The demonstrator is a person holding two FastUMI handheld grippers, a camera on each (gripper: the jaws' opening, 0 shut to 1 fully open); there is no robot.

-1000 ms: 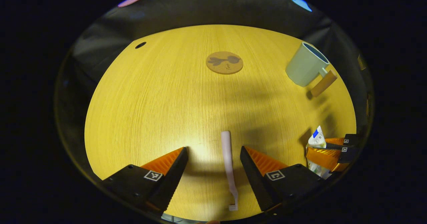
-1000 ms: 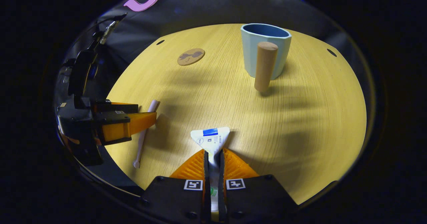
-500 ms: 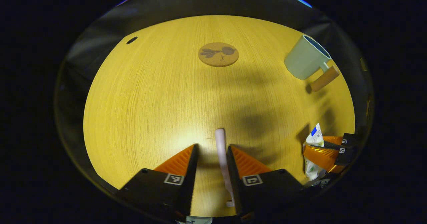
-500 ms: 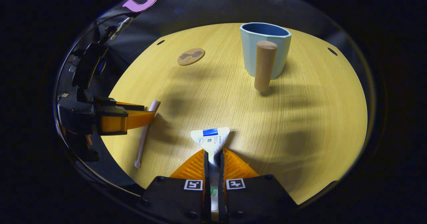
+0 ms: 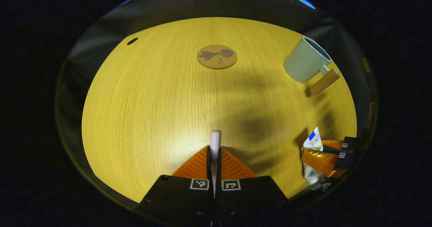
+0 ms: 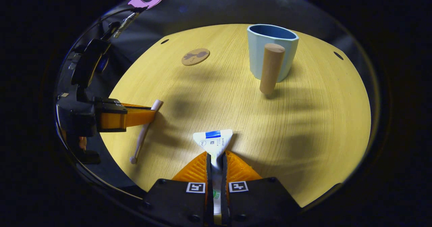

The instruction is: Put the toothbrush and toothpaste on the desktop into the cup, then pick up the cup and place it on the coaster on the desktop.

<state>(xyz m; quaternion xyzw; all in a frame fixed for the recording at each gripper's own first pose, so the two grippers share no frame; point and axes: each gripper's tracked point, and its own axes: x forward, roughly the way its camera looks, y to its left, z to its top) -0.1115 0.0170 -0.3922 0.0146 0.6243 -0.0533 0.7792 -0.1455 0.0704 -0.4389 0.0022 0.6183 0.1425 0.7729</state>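
Left tool now closed on toothbrush, right tool pinching toothpaste

Round wooden desk, pale yellow grain running toward 12 o'clock, with soft shadows across it. Small dark hole near the rim at 11 o'clock. Black cloth wall behind.
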